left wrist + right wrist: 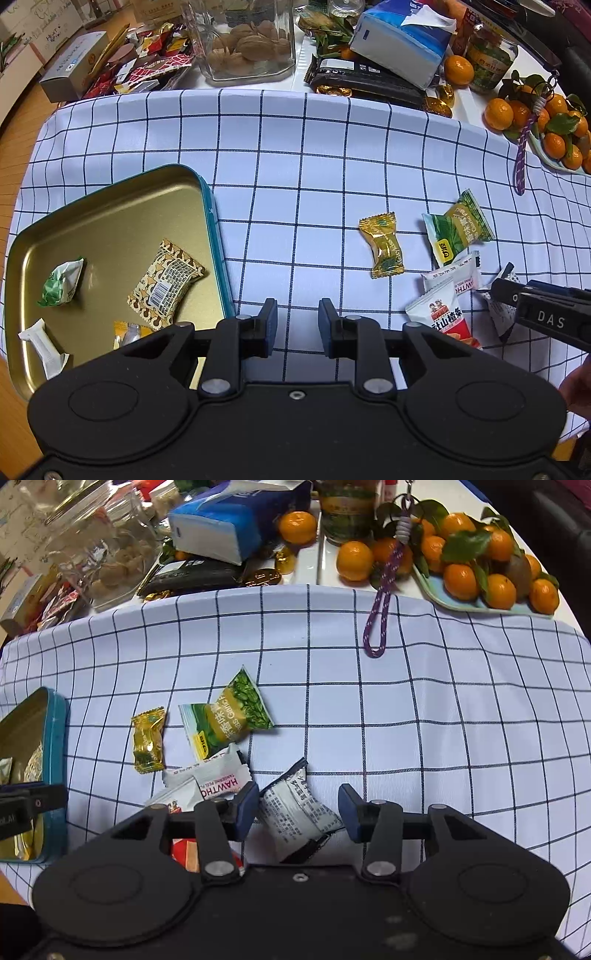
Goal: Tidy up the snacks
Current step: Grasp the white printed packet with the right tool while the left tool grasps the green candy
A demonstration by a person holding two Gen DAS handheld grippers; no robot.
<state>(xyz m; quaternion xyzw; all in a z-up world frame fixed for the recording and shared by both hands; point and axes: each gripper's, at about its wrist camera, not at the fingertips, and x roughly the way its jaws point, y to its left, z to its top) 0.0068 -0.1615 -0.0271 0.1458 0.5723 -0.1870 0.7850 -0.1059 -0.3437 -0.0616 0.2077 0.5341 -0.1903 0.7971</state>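
Even indoor light, soft shadows, strong fisheye bending, blurred dark corners.

Tin [207, 206] left on cloth [295, 147]; loose snack packets [458, 230] right.

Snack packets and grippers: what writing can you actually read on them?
"HAWTHO": white packet, cut off.
"Garlic": green packet.
"DAS": right gripper, seen from the left wrist view.
Chinese characters on the red-and-white packet show, not transcribed.
Fine print on the grey-white packet and the tin's barcode packet: too small.
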